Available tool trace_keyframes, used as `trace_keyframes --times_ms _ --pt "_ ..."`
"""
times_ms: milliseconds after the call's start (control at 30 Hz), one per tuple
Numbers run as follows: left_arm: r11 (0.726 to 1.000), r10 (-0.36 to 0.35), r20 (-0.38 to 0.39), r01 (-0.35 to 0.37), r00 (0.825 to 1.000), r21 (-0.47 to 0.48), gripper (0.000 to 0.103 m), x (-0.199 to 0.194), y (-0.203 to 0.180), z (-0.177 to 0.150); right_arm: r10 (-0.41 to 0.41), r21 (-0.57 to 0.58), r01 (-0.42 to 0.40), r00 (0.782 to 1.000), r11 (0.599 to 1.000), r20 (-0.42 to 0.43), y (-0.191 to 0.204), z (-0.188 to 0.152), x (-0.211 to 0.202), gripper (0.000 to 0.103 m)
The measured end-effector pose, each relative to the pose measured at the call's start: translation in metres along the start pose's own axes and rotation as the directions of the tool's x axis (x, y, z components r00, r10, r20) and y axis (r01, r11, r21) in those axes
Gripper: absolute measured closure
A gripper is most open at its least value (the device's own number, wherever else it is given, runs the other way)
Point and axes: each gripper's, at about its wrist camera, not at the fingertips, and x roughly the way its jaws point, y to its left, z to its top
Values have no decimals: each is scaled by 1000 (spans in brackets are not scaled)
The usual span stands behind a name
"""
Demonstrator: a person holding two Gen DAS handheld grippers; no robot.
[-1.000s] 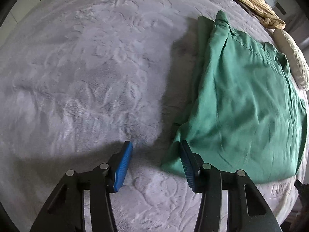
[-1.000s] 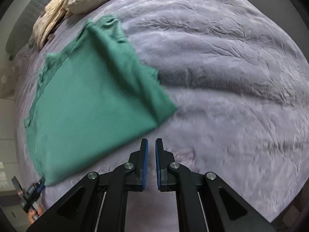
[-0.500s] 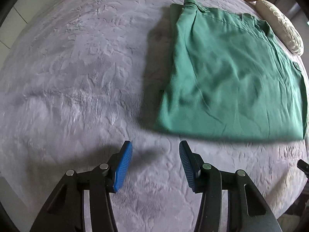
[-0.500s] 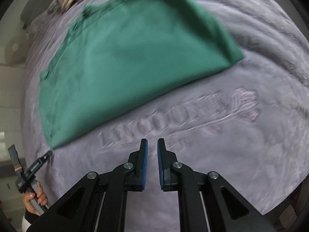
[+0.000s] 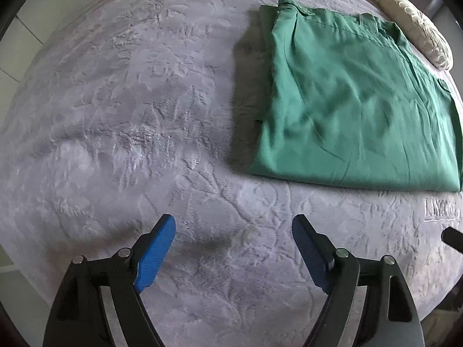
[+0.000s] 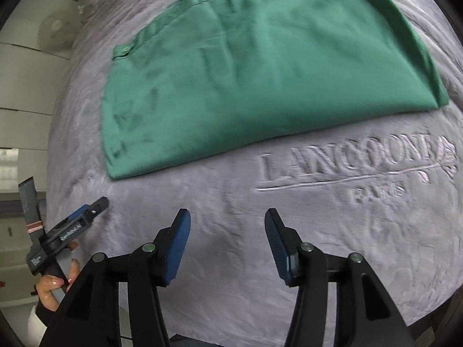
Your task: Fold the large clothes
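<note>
Green garment (image 5: 353, 92), embossed grey blanket (image 5: 130, 92)

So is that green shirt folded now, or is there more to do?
It looks mostly done: the green shirt lies flat on the grey blanket as a neat rectangle with folded edges. Nothing is in hand: the left gripper and right gripper are both open, empty and off the cloth. Whether another fold is planned I cannot tell; it could be halved again.

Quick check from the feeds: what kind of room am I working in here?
Most likely a bedroom: the folded green garment lies on a bed covered by a plush grey blanket embossed with a brand name, with a pale pillow at the far end. Both grippers hover open, holding nothing.
</note>
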Motion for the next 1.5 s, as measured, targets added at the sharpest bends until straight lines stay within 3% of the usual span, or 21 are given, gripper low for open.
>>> trace_keyframes --times_ms 33,67,200,333,400,533,667,833,900,1067,1133,1200,1267,1300,1333,1400,1500 --pt "1000 2 2 -2 1000 4 17 0 1 0 3 -4 -3 1000 1000 3 5 0 1 45" --pt "1000 6 4 -6 1000 6 0 -1 1 1 6 -7 -6 1000 1000 6 9 -1 3 44" --pt "1000 -8 23 8 1000 6 0 -6 9 3 25 -27 -25 1000 999 15 22 1 6 29" --pt "1000 -31 23 31 999 -6 0 -5 16 2 57 -29 -57 998 998 23 32 4 9 27" --pt "1000 -14 29 15 999 -21 0 -2 23 7 91 -19 -91 996 996 25 36 6 13 17" --pt "999 44 26 -43 999 -27 0 11 39 18 200 35 -201 979 979 35 42 13 31 17" --pt "997 -53 5 53 999 -54 0 20 53 29 324 117 -329 944 937 59 43 18 54 16" --pt "983 -160 42 163 986 -89 0 22 60 37 491 256 -496 867 829 89 30 27 90 16" --pt "971 -210 57 215 976 -105 0 23 63 47 545 302 -553 830 776 120 24 31 104 16" --pt "939 -323 85 331 943 -98 0 34 65 79 626 316 -645 760 696 173 31 42 128 16" --pt "923 -361 92 370 928 -104 0 33 60 86 631 313 -653 754 690 180 39 46 134 16" --pt "894 -423 95 432 901 -119 0 34 60 93 631 325 -657 751 681 194 44 48 137 16" --pt "862 -482 94 491 871 -130 0 37 49 99 646 340 -674 735 656 209 45 49 138 26" --pt "850 -502 91 510 860 -132 0 38 50 103 660 352 -687 720 635 214 44 49 138 63" --pt "839 -520 87 528 850 -135 0 41 49 105 663 359 -686 719 632 207 44 50 139 94" --pt "810 -563 82 569 822 -144 0 44 47 114 689 335 -713 693 616 212 42 53 133 95" --pt "751 -640 63 641 765 -160 0 48 43 122 719 284 -748 659 599 221 44 56 119 95"
